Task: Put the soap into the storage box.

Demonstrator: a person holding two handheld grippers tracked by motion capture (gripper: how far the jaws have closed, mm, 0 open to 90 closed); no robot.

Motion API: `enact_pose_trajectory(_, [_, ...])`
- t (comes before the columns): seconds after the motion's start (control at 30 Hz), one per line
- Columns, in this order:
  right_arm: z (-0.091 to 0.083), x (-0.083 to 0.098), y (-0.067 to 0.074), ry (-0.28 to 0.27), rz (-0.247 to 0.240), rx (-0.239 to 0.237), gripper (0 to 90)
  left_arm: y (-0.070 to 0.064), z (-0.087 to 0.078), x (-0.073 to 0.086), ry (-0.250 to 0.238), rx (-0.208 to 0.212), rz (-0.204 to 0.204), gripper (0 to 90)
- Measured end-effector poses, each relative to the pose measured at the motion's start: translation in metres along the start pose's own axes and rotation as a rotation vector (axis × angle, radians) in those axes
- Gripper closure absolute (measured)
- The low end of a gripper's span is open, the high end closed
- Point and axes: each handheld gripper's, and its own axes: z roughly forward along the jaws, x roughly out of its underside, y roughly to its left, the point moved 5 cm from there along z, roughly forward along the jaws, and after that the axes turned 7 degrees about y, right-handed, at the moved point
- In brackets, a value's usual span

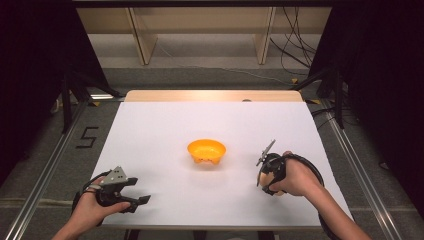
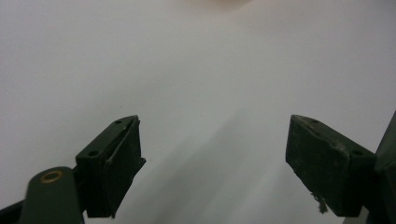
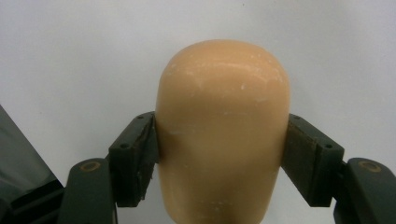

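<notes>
Your right claw (image 3: 219, 154) grips a tan, egg-shaped block (image 3: 222, 135), its long axis running forward between the pads. The orange bowl (image 1: 206, 151) sits toward ten o'clock from it, mid-surface. Your left claw (image 2: 212, 163) rests wide open, empty, farther away.

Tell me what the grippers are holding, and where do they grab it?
The right gripper holds a tan, rounded, potato-like object; its jaws press on the object's two sides, about midway along it. The left gripper holds nothing; its jaws stand open.
</notes>
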Motion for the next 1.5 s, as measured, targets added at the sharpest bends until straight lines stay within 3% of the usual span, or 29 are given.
enact_pose_trajectory(0.03, [0.000,0.000,-0.001,-0.003,-0.017,-0.002,33.4,0.000,0.000,0.000,0.000,0.000,0.000,18.0])
enact_pose_trajectory(0.1, [-0.001,-0.001,-0.001,0.000,0.001,0.001,33.4,0.000,0.000,0.000,0.004,-0.001,0.005,18.0])
enact_pose_trajectory(0.27, [-0.001,-0.003,-0.002,-0.015,-0.013,0.002,33.4,0.000,0.000,0.000,-0.001,0.000,0.000,18.0])
enact_pose_trajectory(0.4, [-0.002,-0.004,-0.001,-0.017,0.010,0.003,33.5,0.000,0.000,0.000,-0.001,0.000,0.001,18.0])
enact_pose_trajectory(0.43, [-0.002,-0.005,-0.003,-0.021,-0.012,0.006,33.4,0.001,0.000,0.000,0.005,-0.001,0.007,18.0])
enact_pose_trajectory(0.53, [-0.003,-0.006,-0.002,-0.023,0.006,0.009,33.4,0.001,-0.001,0.000,0.008,-0.005,0.012,18.0])
enact_pose_trajectory(0.6, [-0.003,-0.007,-0.004,-0.030,-0.016,0.016,33.4,0.001,-0.001,0.000,0.008,-0.004,0.011,18.0])
enact_pose_trajectory(0.87, [-0.004,-0.009,-0.003,-0.050,0.014,0.014,33.5,0.001,0.000,0.000,0.006,-0.005,0.012,18.0])
enact_pose_trajectory(1.1, [-0.005,-0.012,-0.005,-0.063,0.014,0.020,33.5,0.001,-0.001,0.000,0.008,-0.005,0.012,18.0])
enact_pose_trajectory(1.13, [-0.004,-0.013,-0.005,-0.068,-0.003,0.024,33.5,0.001,-0.001,0.000,0.008,-0.005,0.012,18.0])
enact_pose_trajectory(1.3, [-0.006,-0.014,-0.005,-0.072,0.017,0.023,33.5,0.001,-0.001,0.000,0.007,-0.005,0.012,18.0])
enact_pose_trajectory(1.33, [-0.005,-0.016,-0.006,-0.080,-0.004,0.025,33.5,0.001,-0.001,0.000,0.008,-0.004,0.012,18.0])
enact_pose_trajectory(1.47, [-0.006,-0.017,-0.004,-0.080,0.026,0.021,33.5,0.001,-0.001,0.000,0.007,-0.005,0.012,18.0])
enact_pose_trajectory(1.5, [-0.006,-0.018,-0.005,-0.083,0.014,0.029,33.5,0.001,-0.001,0.000,0.007,-0.005,0.012,18.0])
